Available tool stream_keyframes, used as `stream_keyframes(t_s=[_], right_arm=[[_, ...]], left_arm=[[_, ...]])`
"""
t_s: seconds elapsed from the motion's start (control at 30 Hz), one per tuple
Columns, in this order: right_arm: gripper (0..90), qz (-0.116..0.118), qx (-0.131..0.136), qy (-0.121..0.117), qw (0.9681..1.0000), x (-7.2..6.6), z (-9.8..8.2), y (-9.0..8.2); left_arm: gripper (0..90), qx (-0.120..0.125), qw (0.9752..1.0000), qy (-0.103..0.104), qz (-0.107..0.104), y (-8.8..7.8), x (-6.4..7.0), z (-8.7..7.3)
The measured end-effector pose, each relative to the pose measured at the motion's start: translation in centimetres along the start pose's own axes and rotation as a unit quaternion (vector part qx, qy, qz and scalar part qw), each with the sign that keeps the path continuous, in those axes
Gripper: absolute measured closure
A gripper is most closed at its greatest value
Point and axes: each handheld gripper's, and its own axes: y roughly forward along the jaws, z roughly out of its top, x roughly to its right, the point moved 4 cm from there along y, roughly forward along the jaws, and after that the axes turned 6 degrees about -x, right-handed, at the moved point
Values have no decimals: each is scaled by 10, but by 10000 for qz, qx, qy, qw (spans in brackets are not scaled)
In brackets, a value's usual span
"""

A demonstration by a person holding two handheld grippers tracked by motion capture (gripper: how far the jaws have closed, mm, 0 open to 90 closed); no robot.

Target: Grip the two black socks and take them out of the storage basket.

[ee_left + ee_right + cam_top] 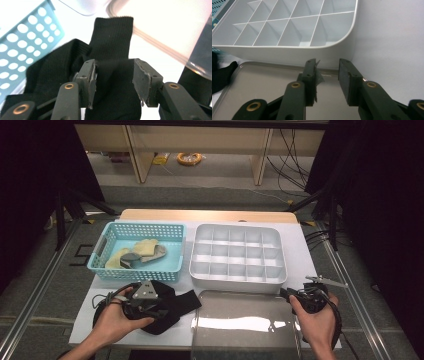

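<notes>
**Black sock lies loose at the table's near left edge**

The black sock (112,37) is soft, light and limp; it will sag and fold wherever it is lifted, so the ribbed cuff or a bunched fold looks like the best place to pinch. It lies crumpled in front of the blue basket (107,267), its cuff pointing toward the clear lid (245,325). The left gripper (113,82) hangs over it, jaws apart and not pressing the cloth. The right gripper (327,80), also parted and empty, hovers over the lid's far right corner, near the white divided tray (237,277).
</notes>
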Motion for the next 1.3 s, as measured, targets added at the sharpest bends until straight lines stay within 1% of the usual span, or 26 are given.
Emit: stream_keyframes(t_s=[0.03,0.1,0.13,0.17,0.2,0.27,0.37,0.43,0.47,0.53,0.57,0.6,0.63,0.7,0.73,0.8,0.87,0.9,0.93,0.97,1.0,1.1,1.13,1.23,1.27,1.3], right_arm=[[685,-101,56,-93,9999,2,0,1],[685,-118,54,-196,9997,5,1,0],[685,-81,45,-181,9998,4,1,1],[685,-61,44,-182,9998,4,1,0],[685,-84,30,-181,9998,4,1,1],[685,33,5,-202,9998,4,1,2],[685,-78,36,-276,9996,4,1,4],[685,-82,41,-272,9996,3,1,4],[685,49,2,-100,9999,0,1,2],[685,-35,22,-247,9997,3,1,2],[685,-87,14,-214,9997,3,0,2],[685,13,7,-57,10000,0,0,2],[685,2,53,-243,9997,3,1,3],[686,-36,53,-266,9996,5,1,3],[685,12,56,-166,9998,2,1,2],[686,-74,22,-226,9997,4,1,2],[685,-4,69,-279,9996,4,1,2],[686,-56,71,-298,9995,4,1,2],[686,-30,47,-266,9996,4,1,2],[686,-53,14,-120,9999,1,0,1],[686,-61,20,-220,9997,2,0,2],[686,-5,-14,-210,9998,1,0,0],[686,-69,33,-225,9997,1,1,2],[686,83,1,-142,9999,-1,1,2],[686,38,-10,-152,9999,0,0,3],[686,20,-11,-188,9998,1,0,3]], left_arm=[[521,41,10000,-52,29,-2,-1,0],[519,55,9999,-76,139,-5,-6,-1],[524,41,9997,-205,134,-6,-7,-3],[526,42,9998,-101,135,-7,-8,-3],[529,44,9999,-109,88,-7,-6,-3],[534,149,9999,20,-18,-3,-1,0],[525,117,9990,368,-224,10,13,7],[516,-13,9981,539,-291,20,20,10],[512,-130,9975,641,-265,24,22,11],[511,-333,9965,744,-186,35,23,11],[512,-418,9953,859,-157,39,22,11],[519,-487,9950,864,-115,43,21,11],[529,-556,9950,829,-70,46,20,10],[562,-736,9922,1005,17,49,18,9],[585,-775,9913,1066,39,51,18,9],[646,-840,9895,1177,39,53,20,8],[701,-935,9867,1328,24,53,21,7],[729,-983,9856,1376,9,54,21,6],[759,-996,9854,1381,-41,54,22,5],[805,-1006,9854,1375,-64,54,22,5],[837,-980,9853,1398,-38,53,21,6],[864,-909,9880,1244,-119,48,20,8],[866,-834,9891,1197,-200,44,21,9],[867,-530,9915,1139,-326,34,22,16],[867,-396,9928,1065,-389,30,23,18],[867,-372,9922,1089,-469,25,23,20]])
